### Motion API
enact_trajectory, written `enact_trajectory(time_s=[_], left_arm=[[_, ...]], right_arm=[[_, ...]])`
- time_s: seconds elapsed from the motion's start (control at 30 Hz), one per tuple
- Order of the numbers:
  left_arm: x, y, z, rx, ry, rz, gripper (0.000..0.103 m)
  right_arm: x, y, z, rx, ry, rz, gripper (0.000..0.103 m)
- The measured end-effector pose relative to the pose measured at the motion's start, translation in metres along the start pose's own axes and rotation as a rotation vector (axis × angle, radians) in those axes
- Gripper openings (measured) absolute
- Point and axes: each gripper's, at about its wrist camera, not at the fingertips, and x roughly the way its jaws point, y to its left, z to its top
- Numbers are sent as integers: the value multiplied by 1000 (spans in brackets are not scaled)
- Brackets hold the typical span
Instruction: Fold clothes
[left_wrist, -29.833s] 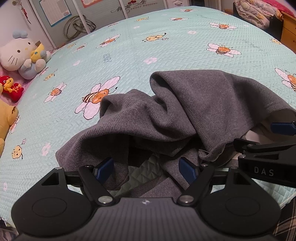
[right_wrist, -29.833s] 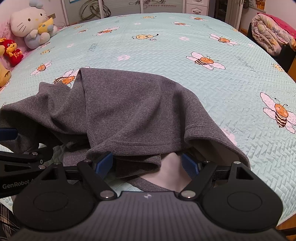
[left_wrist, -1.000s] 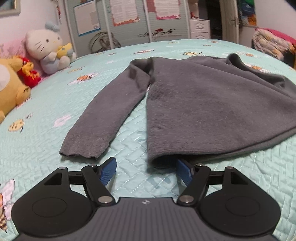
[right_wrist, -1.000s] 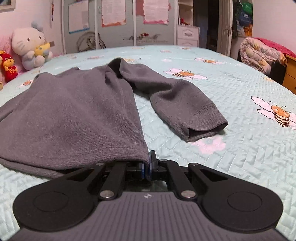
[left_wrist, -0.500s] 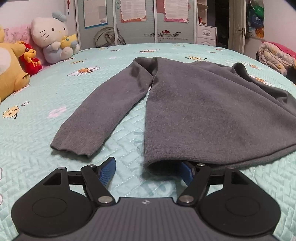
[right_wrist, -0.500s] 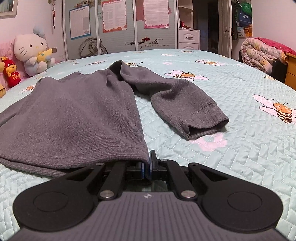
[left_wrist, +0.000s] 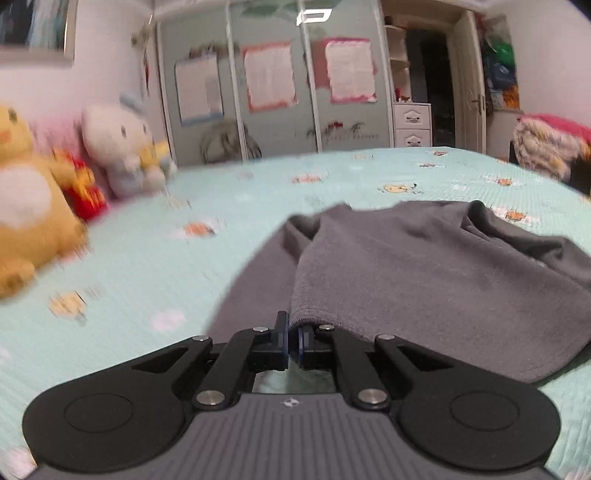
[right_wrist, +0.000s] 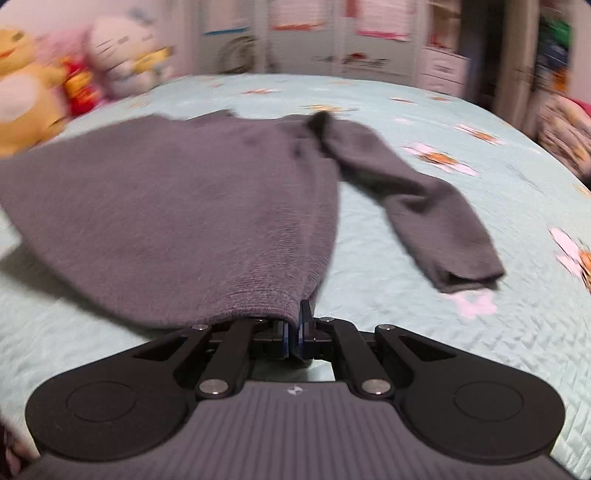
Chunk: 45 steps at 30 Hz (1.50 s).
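Note:
A grey long-sleeved sweater (left_wrist: 424, 273) lies spread on the bed, collar towards the far side. In the left wrist view my left gripper (left_wrist: 292, 332) is shut on the sweater's left hem corner, and the left sleeve (left_wrist: 255, 280) trails beside it. In the right wrist view the same sweater (right_wrist: 177, 206) fills the middle, with my right gripper (right_wrist: 298, 325) shut on its right hem corner. The right sleeve (right_wrist: 424, 206) lies out to the right, cuff nearest me. Both hem corners are raised a little off the bedspread. Both views are blurred by motion.
The bed carries a mint quilted bedspread (left_wrist: 155, 258) with bee prints. Plush toys sit at the far left: a yellow one (left_wrist: 26, 214), a red one (left_wrist: 83, 192), a white cat (left_wrist: 122, 147). Wardrobe doors (left_wrist: 273, 88) stand behind; folded bedding (left_wrist: 546, 147) lies at the right.
My left gripper has closed on the left hem corner; half a second ago it stood open around it. Both grippers have lifted, raising the hem, and the views have tilted up.

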Motion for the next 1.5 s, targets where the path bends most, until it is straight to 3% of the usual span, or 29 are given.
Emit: enact_trajectory(time_s=[0.07,0.17,0.27,0.33,0.47,0.53,0.63,0.77,0.83,0.93,1.0,1.13,1.3,1.5], left_arm=[[6,-6,-13,48,50,35,5],[40,-8,-40,29,199,53,7],[56,-12,-48,54,221,70,7],[55,-14,-42,72,193,88,8],[61,-17,-36,111,176,111,19],[71,-20,-39,137,228,102,25],[79,-20,-44,139,280,103,26],[72,-20,-47,167,275,142,50],[64,-14,-48,151,286,139,58],[46,-11,-52,138,297,127,63],[32,-11,-55,135,301,117,64],[-1,-26,-62,157,299,-42,64],[-24,-54,-60,205,281,-247,64],[-9,-83,-50,175,311,-355,64]], right_arm=[[3,2,-7,-27,27,-9,3],[11,-2,-20,-38,18,-42,3],[9,-14,-14,23,-1,-66,3],[3,-25,-11,74,-30,-72,3],[14,-50,-15,275,4,-28,3],[20,-50,-19,298,-1,-34,4],[19,-38,-16,204,0,-51,13],[13,-29,-14,23,23,-42,34],[4,-26,-14,-50,30,-55,50],[-15,-19,-18,-159,34,-65,52],[-31,-8,-24,-230,12,-26,52],[-53,15,-34,-327,-18,114,52],[-38,34,-28,-274,-14,224,53],[-17,41,-18,-194,19,248,55]])
